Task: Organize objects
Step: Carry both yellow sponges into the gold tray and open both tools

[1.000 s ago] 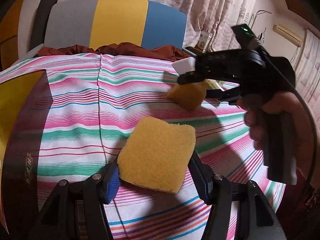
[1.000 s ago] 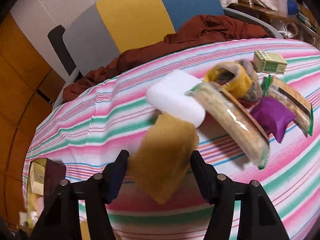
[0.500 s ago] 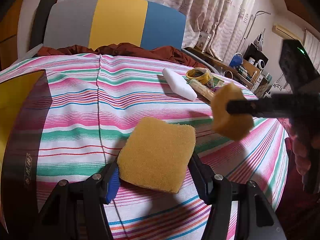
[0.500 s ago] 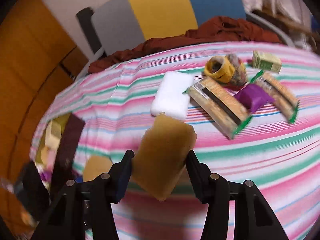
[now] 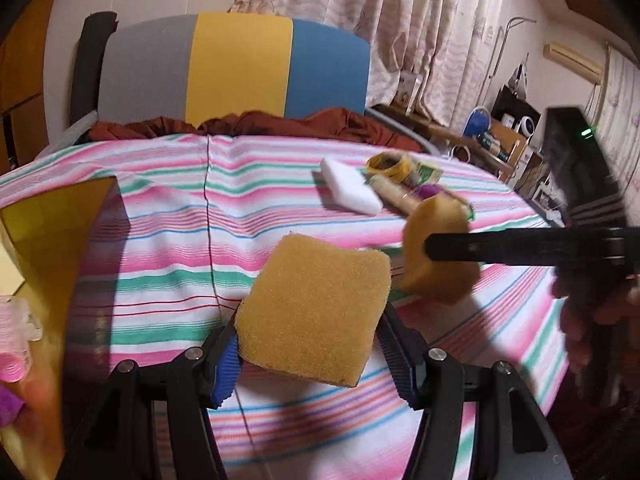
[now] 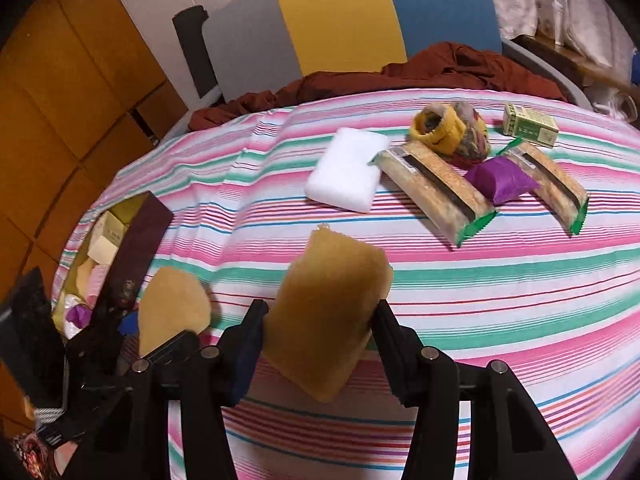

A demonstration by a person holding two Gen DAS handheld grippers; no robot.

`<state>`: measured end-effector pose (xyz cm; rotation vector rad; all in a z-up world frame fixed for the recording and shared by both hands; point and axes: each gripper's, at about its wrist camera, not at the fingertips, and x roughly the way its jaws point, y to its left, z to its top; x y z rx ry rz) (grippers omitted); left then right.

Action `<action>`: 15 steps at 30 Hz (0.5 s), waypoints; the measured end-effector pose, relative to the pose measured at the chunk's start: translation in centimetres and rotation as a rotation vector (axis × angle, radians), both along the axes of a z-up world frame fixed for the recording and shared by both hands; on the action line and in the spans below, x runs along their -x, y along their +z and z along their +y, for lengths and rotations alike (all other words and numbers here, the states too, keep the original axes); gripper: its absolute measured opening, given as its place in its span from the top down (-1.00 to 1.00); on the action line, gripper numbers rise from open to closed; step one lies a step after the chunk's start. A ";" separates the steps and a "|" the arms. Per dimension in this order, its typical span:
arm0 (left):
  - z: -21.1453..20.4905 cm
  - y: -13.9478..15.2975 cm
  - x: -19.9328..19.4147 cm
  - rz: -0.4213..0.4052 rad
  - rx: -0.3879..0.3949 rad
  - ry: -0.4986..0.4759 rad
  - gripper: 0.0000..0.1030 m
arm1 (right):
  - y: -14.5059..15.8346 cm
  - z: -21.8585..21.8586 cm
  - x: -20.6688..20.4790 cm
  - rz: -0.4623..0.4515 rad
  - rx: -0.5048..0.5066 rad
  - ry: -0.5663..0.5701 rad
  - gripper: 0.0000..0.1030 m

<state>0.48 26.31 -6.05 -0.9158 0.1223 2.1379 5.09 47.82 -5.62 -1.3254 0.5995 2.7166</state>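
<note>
i read the job as partly done. at the far left the dark open box with a yellow lining (image 6: 138, 236) already holds pale soap-like blocks, a pink ridged thing and something purple. next to it, my left gripper (image 5: 308, 354) has its jaws part-way open and pressed on a square yellow-orange sponge (image 5: 316, 312), coarse, porous, soft-cornered, lifted off the pink, green and white striped bed cover (image 5: 168, 240). just right of it, my right gripper (image 6: 318, 336) squeezes a second, darker yellow sponge (image 6: 328, 312), held on edge, its sides dented by the pads, so it looks springy. both sponges hang in the air near the box, not yet in it.

further right, still to be sorted, i judge: a smooth white foam block (image 6: 346, 168) flat on the cover, two long snack bars in clear, green-ended wrappers (image 6: 434, 192), a crinkly purple pouch (image 6: 500, 178) lying between the bars, a fuzzy yellow ring of cloth (image 6: 438, 128) against a mottled bundle, and a small green and cream cardboard carton (image 6: 530, 124).
</note>
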 end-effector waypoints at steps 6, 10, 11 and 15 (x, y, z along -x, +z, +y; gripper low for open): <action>-3.4 2.7 0.0 -0.004 -0.047 0.050 -0.21 | 0.5 -0.3 -0.3 0.036 0.029 0.004 -0.04; -6.8 3.4 1.1 -0.049 -0.083 0.105 -0.22 | 1.0 -0.9 -0.4 0.066 0.031 0.025 -0.04; -8.0 3.5 1.4 -0.057 -0.086 0.127 -0.22 | 1.1 -1.1 -0.4 0.077 0.033 0.035 -0.04; -11.7 3.2 2.4 -0.081 -0.072 0.197 -0.22 | 1.9 -2.5 -0.6 0.119 0.040 0.076 -0.04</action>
